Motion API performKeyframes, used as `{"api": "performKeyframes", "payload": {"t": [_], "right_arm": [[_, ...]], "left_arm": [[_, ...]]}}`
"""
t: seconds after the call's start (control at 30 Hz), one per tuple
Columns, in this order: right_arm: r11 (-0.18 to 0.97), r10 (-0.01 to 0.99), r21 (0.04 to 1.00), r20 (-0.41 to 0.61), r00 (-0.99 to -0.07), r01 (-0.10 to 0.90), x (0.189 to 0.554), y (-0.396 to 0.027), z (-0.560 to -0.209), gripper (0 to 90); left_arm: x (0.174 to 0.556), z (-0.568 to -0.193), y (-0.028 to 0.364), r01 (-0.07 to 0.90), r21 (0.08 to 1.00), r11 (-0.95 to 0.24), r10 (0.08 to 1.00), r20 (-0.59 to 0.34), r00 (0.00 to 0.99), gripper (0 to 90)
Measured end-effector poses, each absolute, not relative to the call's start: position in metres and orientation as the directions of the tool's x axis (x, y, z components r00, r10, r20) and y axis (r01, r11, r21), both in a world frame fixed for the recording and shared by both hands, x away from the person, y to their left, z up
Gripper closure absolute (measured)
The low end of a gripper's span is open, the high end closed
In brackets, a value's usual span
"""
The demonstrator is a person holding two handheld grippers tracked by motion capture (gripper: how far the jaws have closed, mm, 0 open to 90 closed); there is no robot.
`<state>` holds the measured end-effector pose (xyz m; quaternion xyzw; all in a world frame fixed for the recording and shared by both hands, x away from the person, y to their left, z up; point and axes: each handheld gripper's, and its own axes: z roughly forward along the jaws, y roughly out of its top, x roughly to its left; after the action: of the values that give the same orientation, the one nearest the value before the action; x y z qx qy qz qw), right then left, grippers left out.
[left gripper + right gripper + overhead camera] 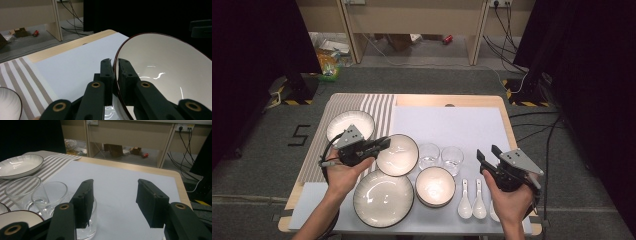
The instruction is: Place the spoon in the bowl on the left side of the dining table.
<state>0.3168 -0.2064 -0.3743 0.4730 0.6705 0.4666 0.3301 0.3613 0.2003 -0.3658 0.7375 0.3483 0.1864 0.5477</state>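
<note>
In the high view the left gripper (383, 143) pinches the left rim of a shallow white bowl (399, 155), which sits tilted near the table's middle, just left of two clear glasses (441, 157). The right gripper (488, 155) waits at the right, jaws spread and empty, above three white spoons (472, 199). To do this step well, I judge the bowl should be kept clamped squarely on the rim and moved slowly, clear of the glasses and the stacked bowls (435, 186) nearby.

In the left gripper view the jaws press together on the thin, dark-edged rim; the bowl (162, 75) is glossy glazed ceramic, smooth and slippery.

In the right gripper view the black jaws stand wide apart over matte grey mat (120, 182); the tumblers (37, 192) are thin, tapered, transparent glass.
</note>
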Motion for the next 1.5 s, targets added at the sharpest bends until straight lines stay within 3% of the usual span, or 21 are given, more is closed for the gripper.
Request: {"api": "performKeyframes", "payload": {"t": [1.5], "right_arm": [[0.114,0.948,0.945,-0.01,-0.319,0.308,0.316,-0.207,-0.375,49.8]], "left_arm": [[0.373,-0.366,0.226,0.327,0.938,-0.118,0.766,-0.123,0.631,81.9]]}}
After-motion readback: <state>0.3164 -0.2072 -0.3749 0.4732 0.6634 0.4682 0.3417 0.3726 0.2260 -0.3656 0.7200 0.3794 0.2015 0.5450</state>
